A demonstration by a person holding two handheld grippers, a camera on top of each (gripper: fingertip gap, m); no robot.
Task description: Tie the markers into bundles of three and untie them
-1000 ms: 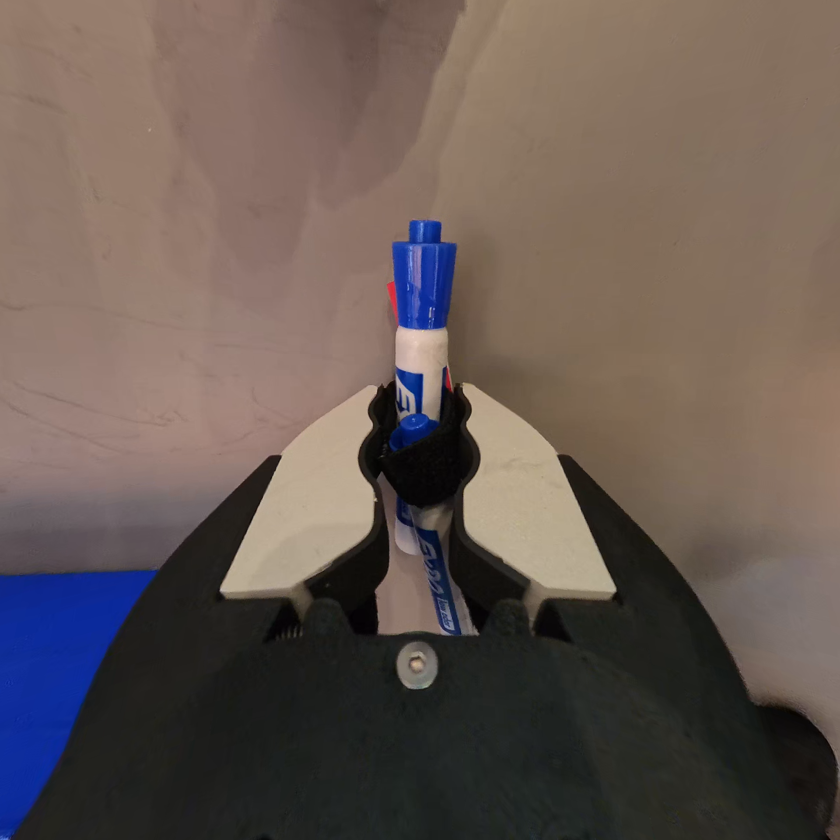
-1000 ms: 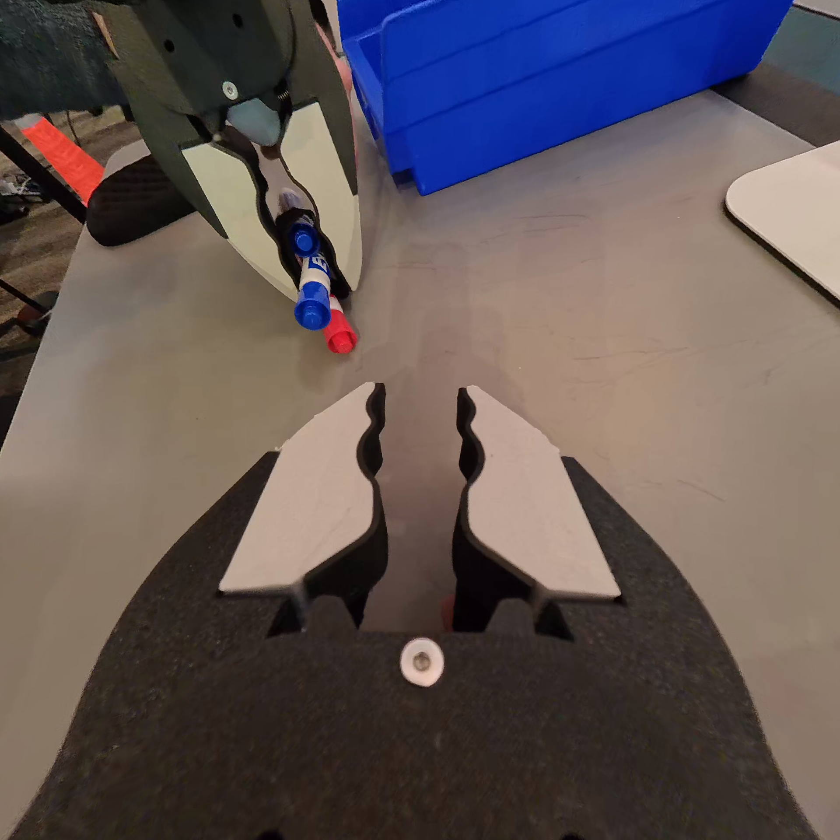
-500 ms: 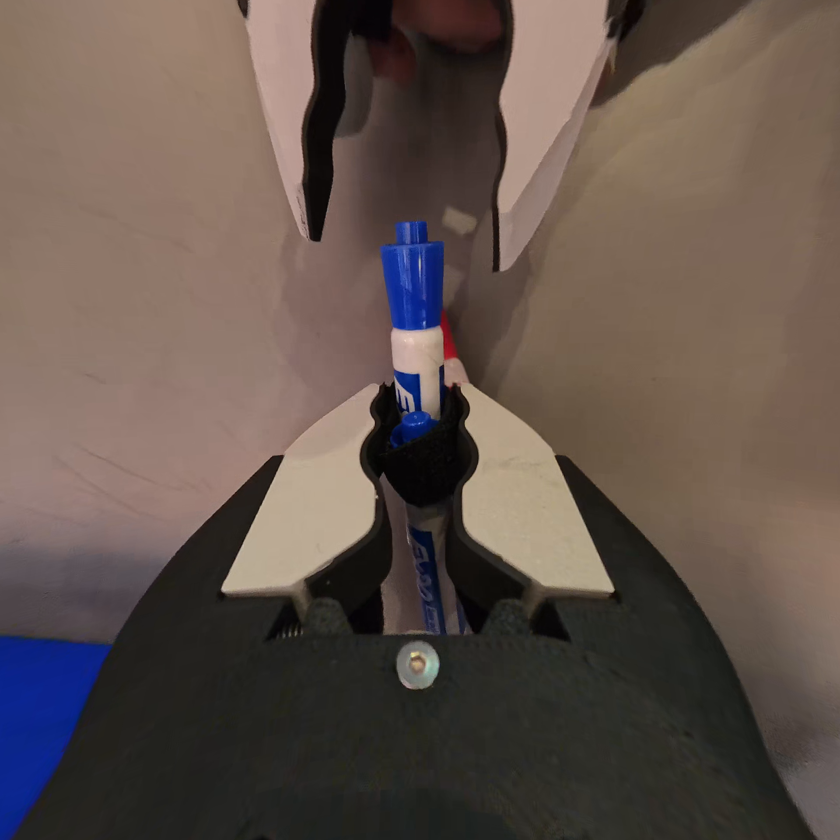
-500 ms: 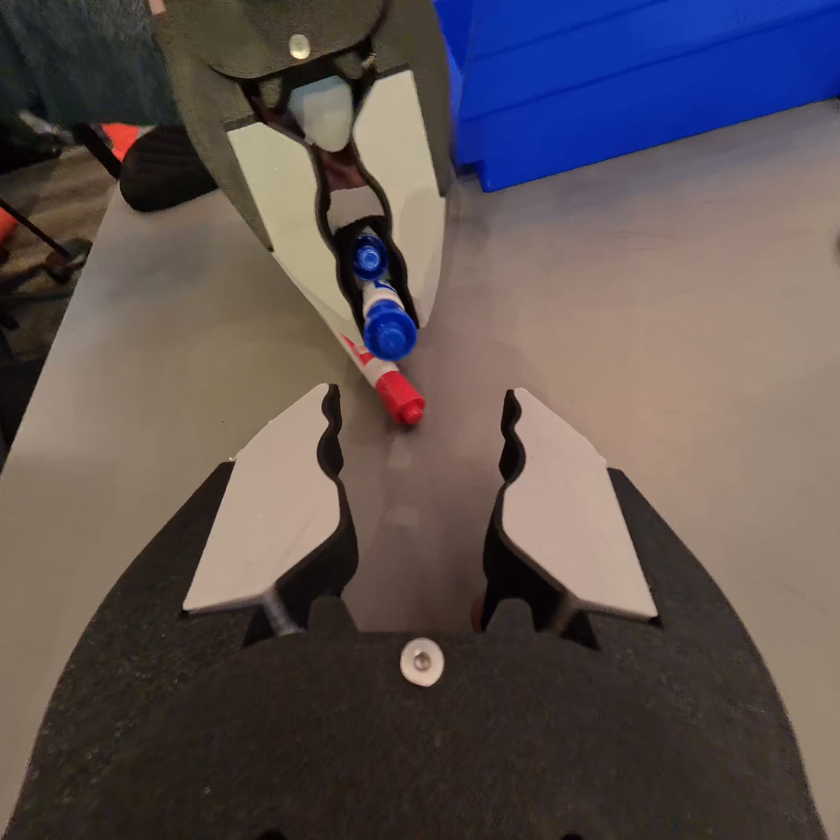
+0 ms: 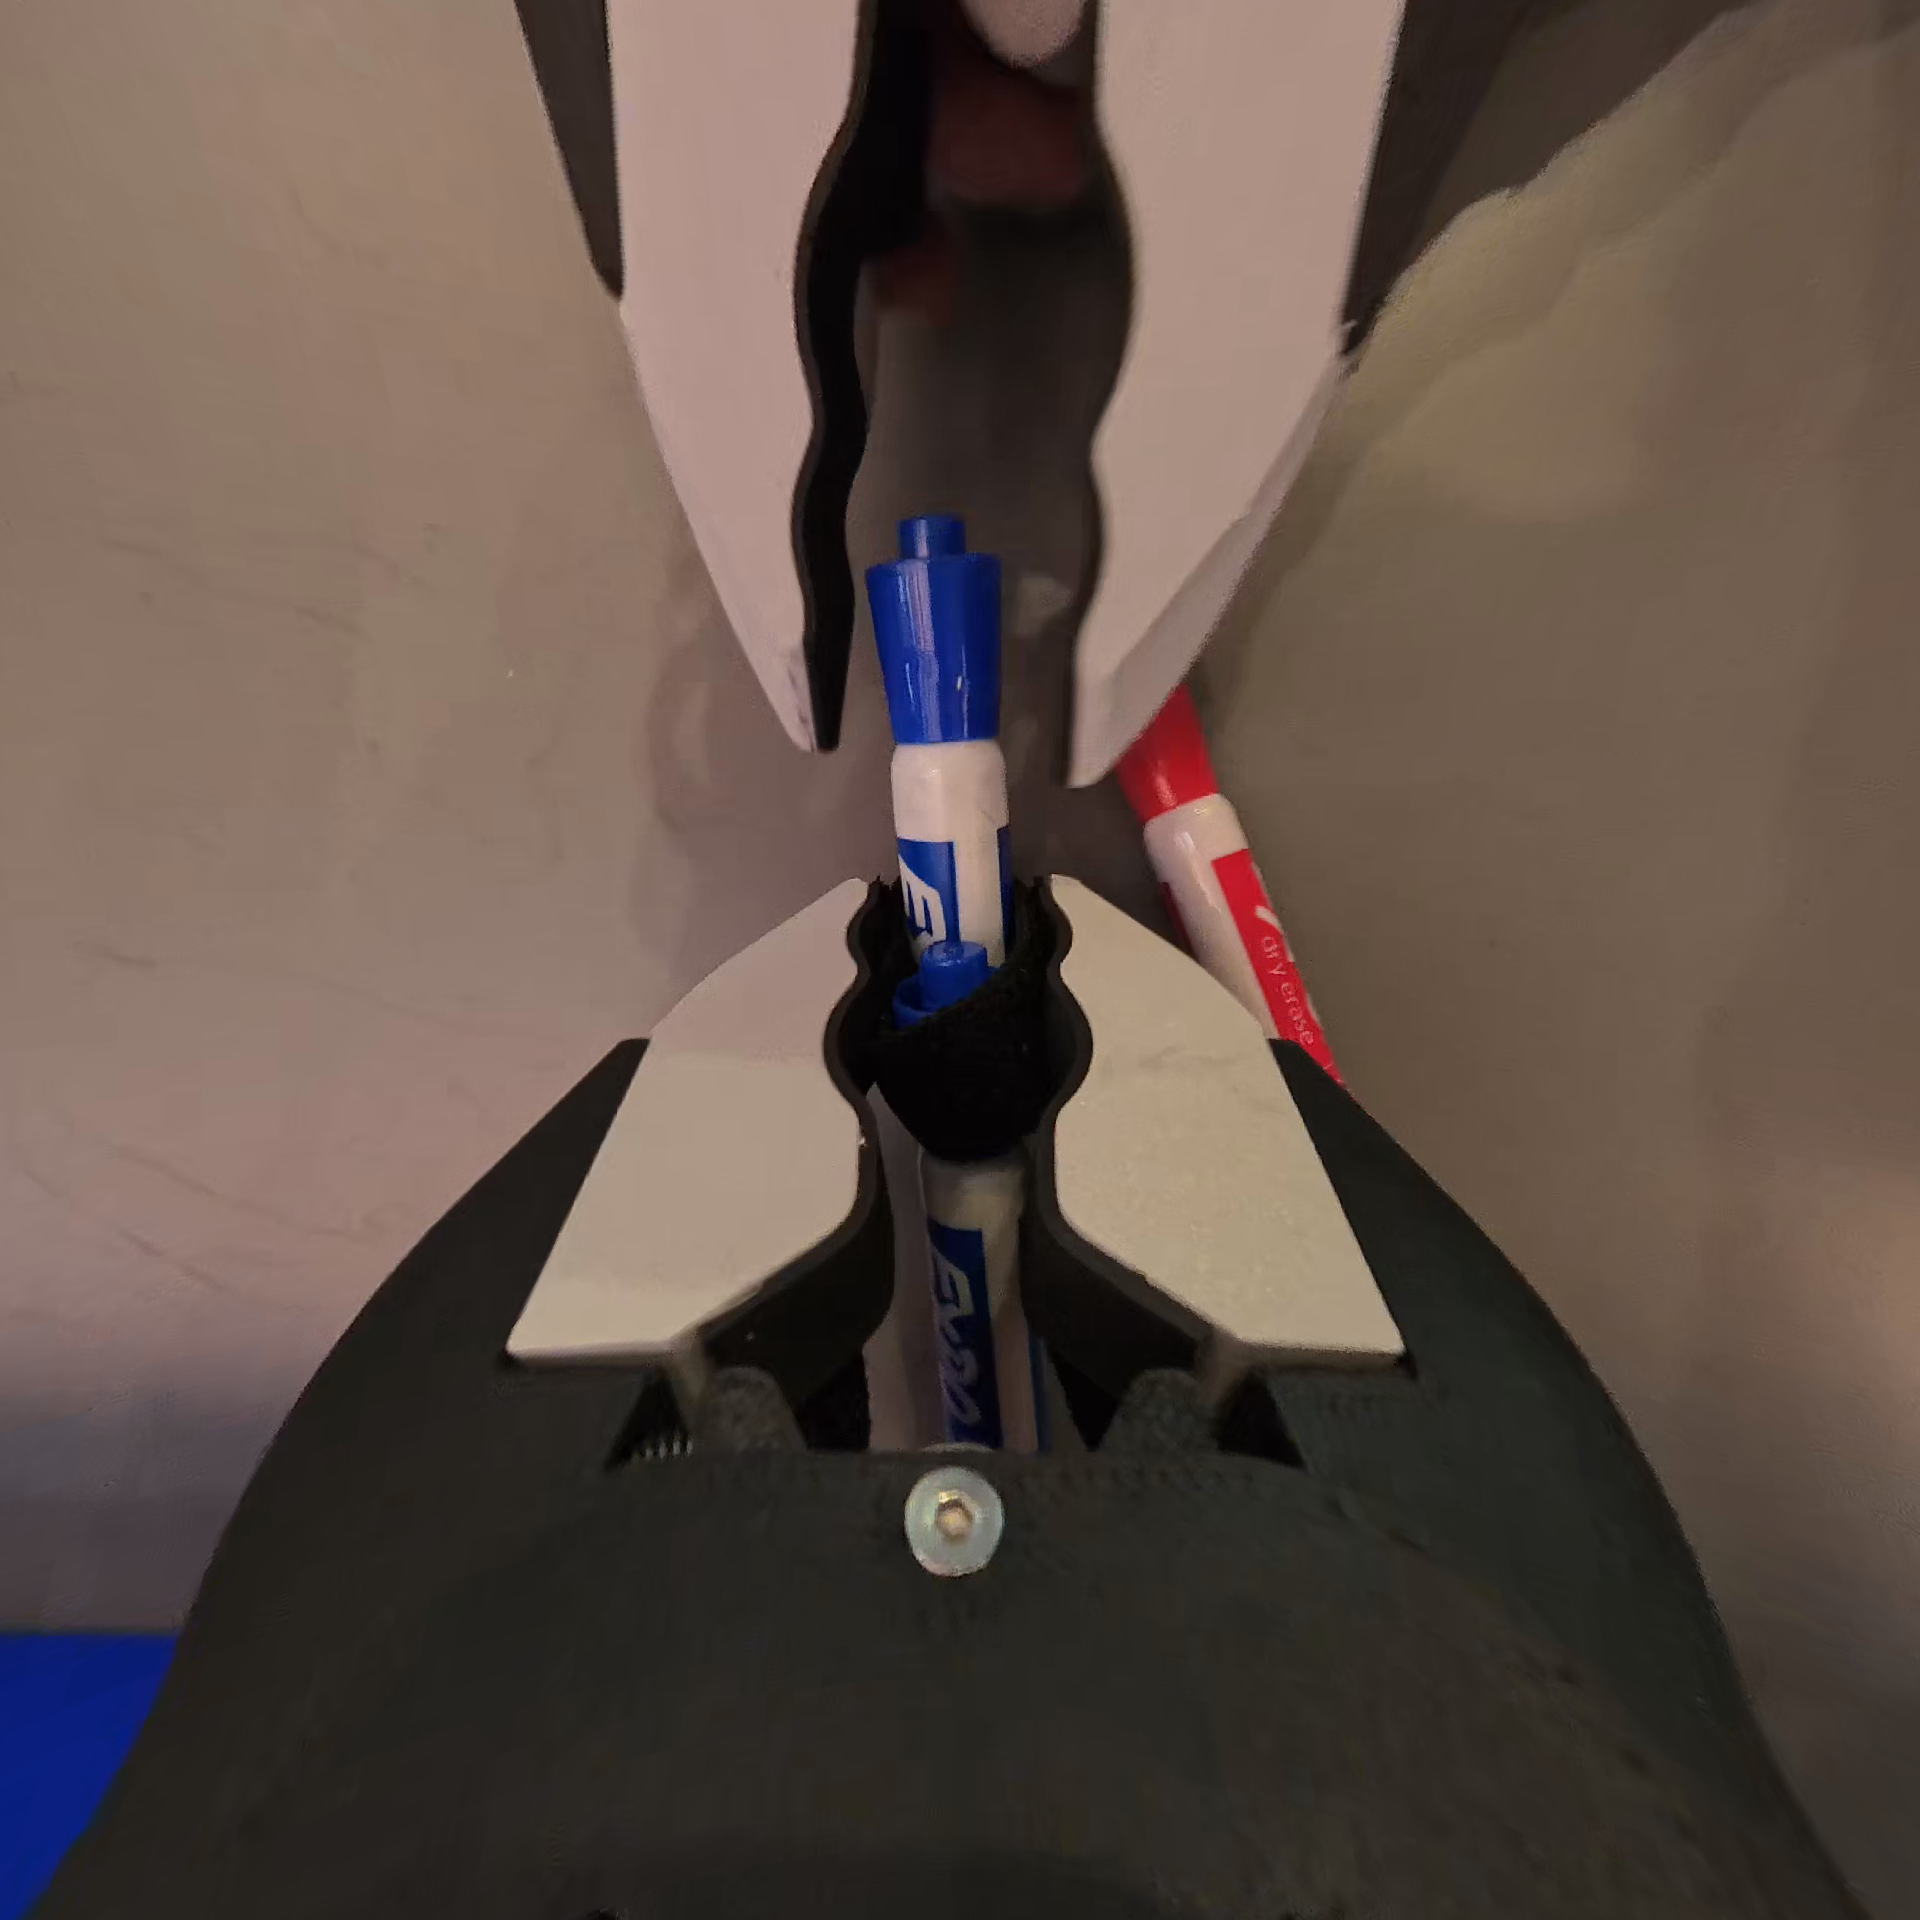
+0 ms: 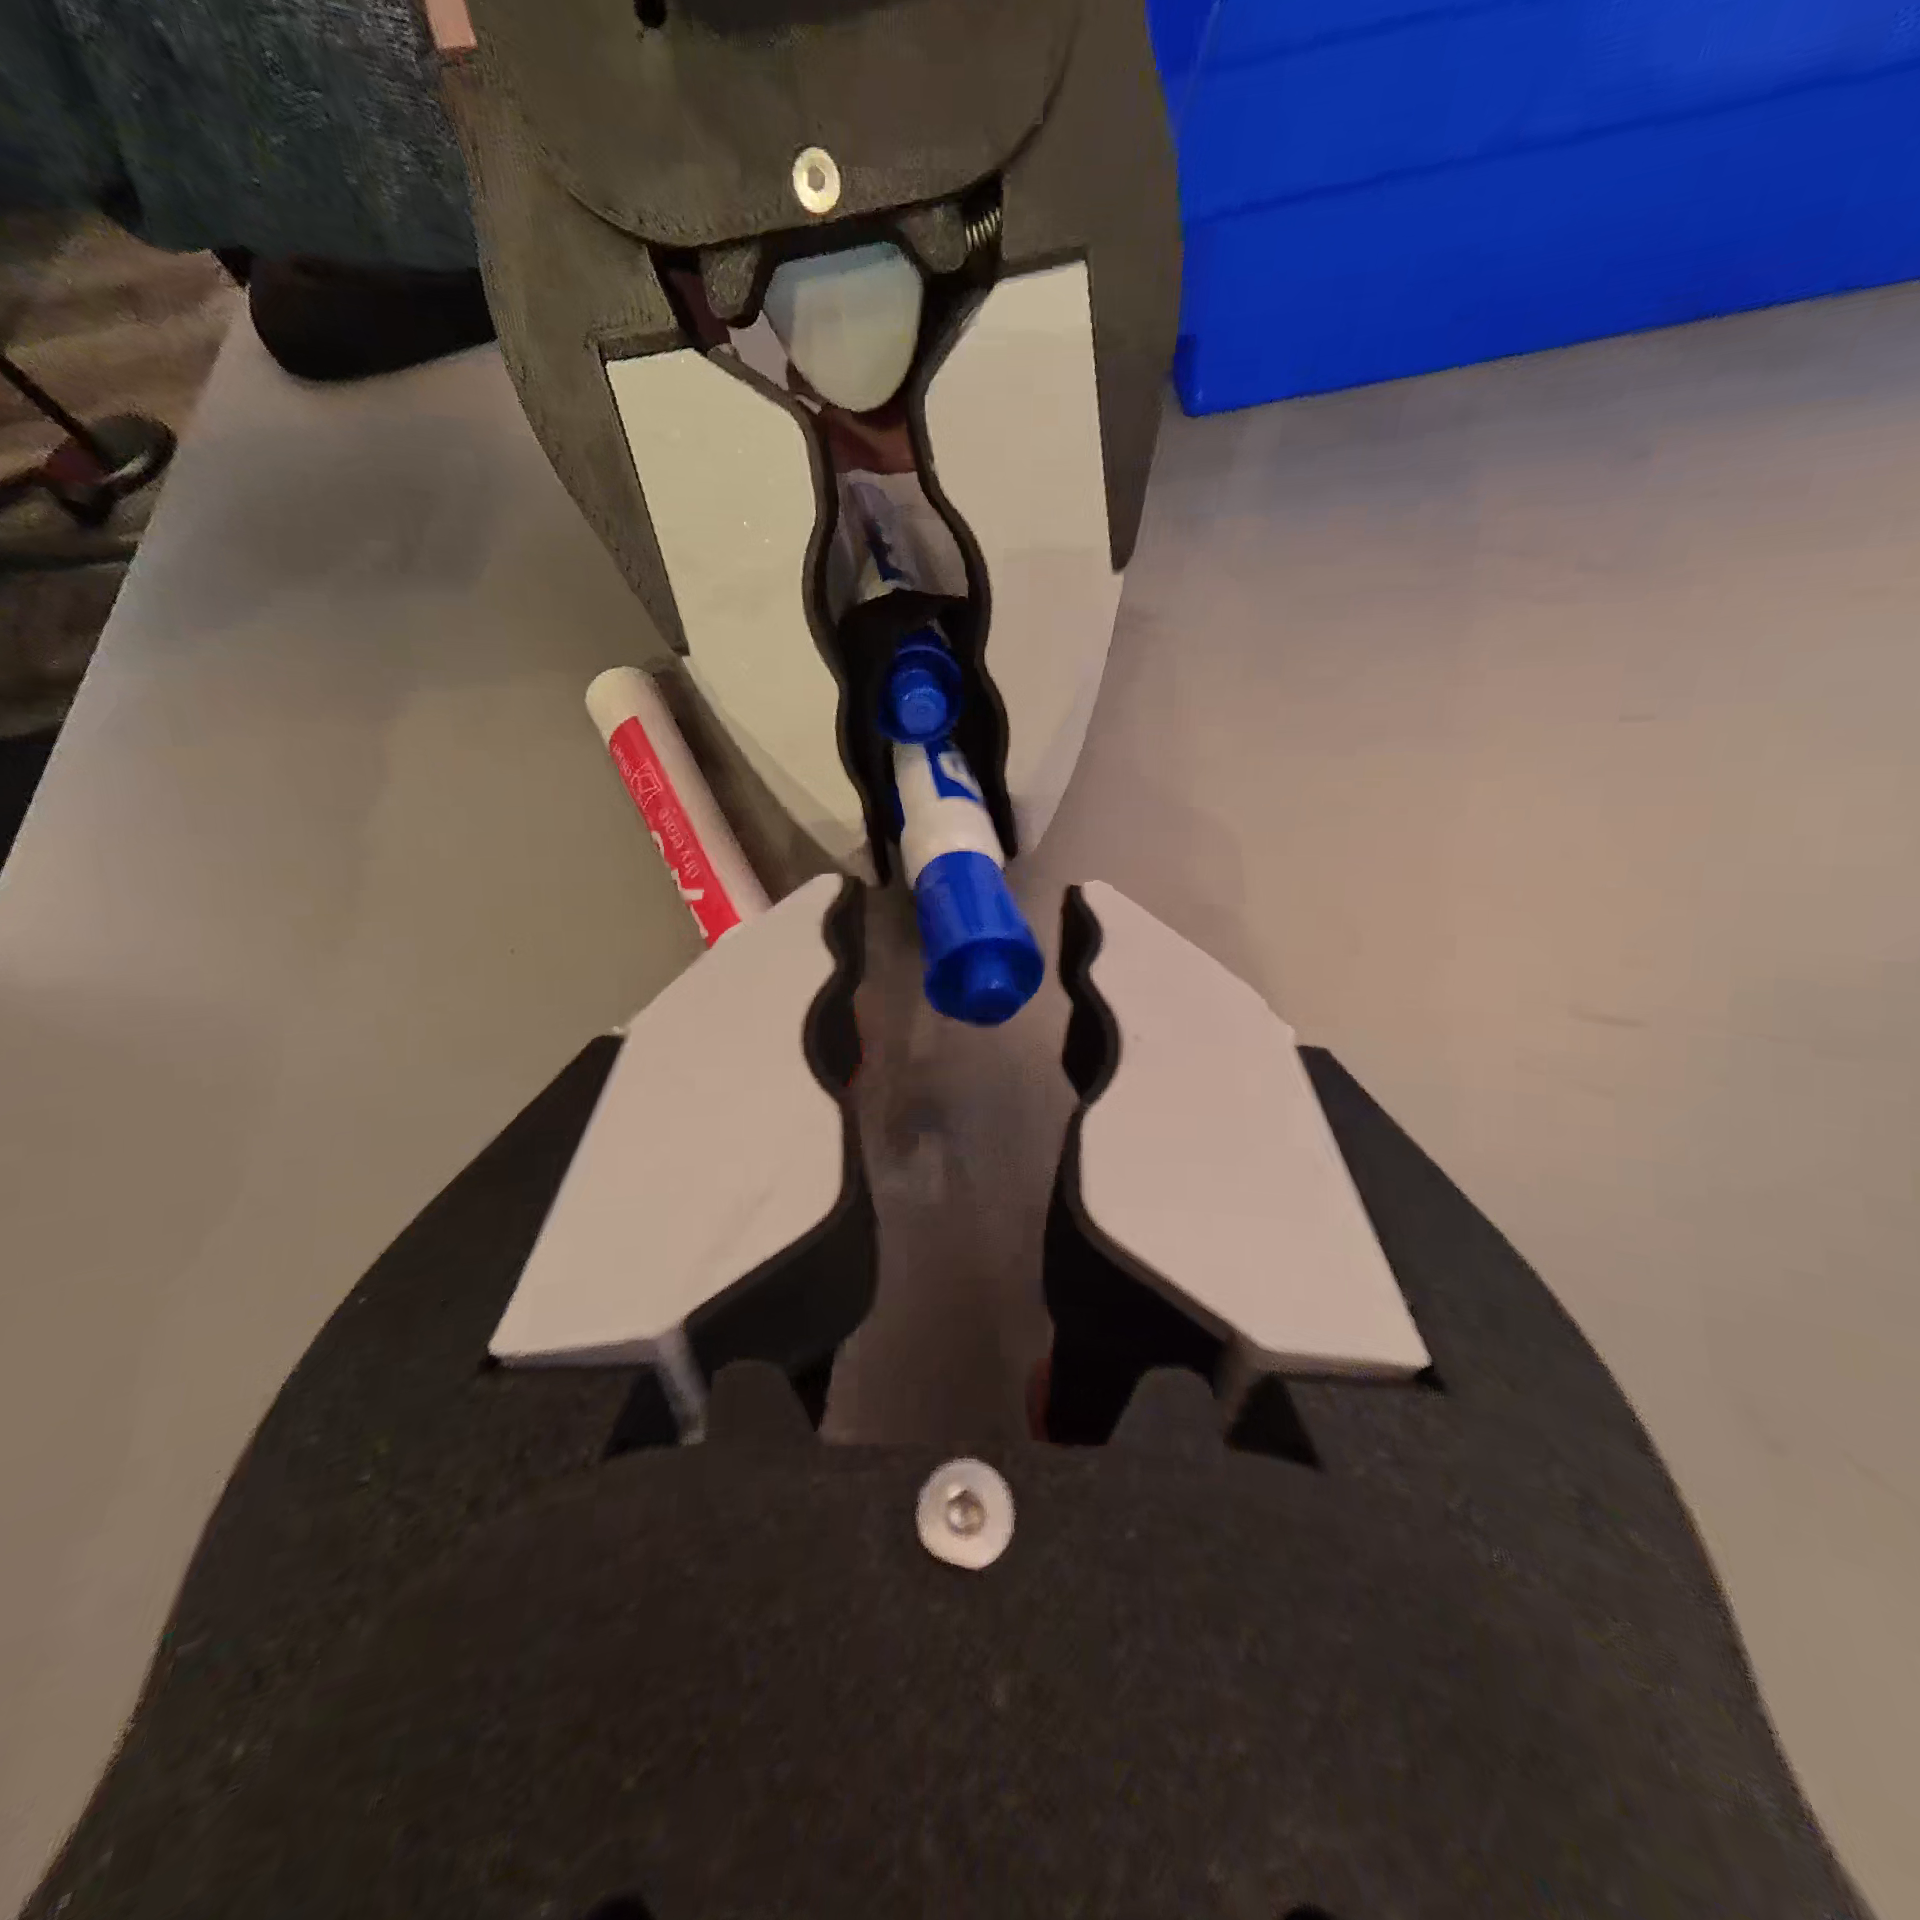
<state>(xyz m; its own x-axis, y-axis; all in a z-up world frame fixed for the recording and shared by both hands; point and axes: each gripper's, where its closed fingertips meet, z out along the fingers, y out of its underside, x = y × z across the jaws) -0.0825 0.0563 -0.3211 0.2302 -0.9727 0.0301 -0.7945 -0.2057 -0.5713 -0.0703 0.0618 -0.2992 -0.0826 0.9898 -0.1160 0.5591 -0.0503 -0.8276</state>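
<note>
A: What are the markers looking like?

B: Two blue-capped markers (image 5: 940, 717) (image 6: 961, 883) are sitting bundled in a black strap (image 5: 961, 1070), one cap poking well past it, the other just peeking out.

A: And the red one?

B: The red marker (image 5: 1210, 831) (image 6: 670, 800) is lying loose just beside the strap, angling away from the blue pair.

Right tongs (image 6: 961, 904) gape around a blue marker's cap (image 6: 977, 951), the marker clamped (with a second blue one) in the left tongs (image 6: 940, 847); a red marker (image 6: 670, 805) lies alongside on the tabletop (image 6: 1507, 831).
</note>
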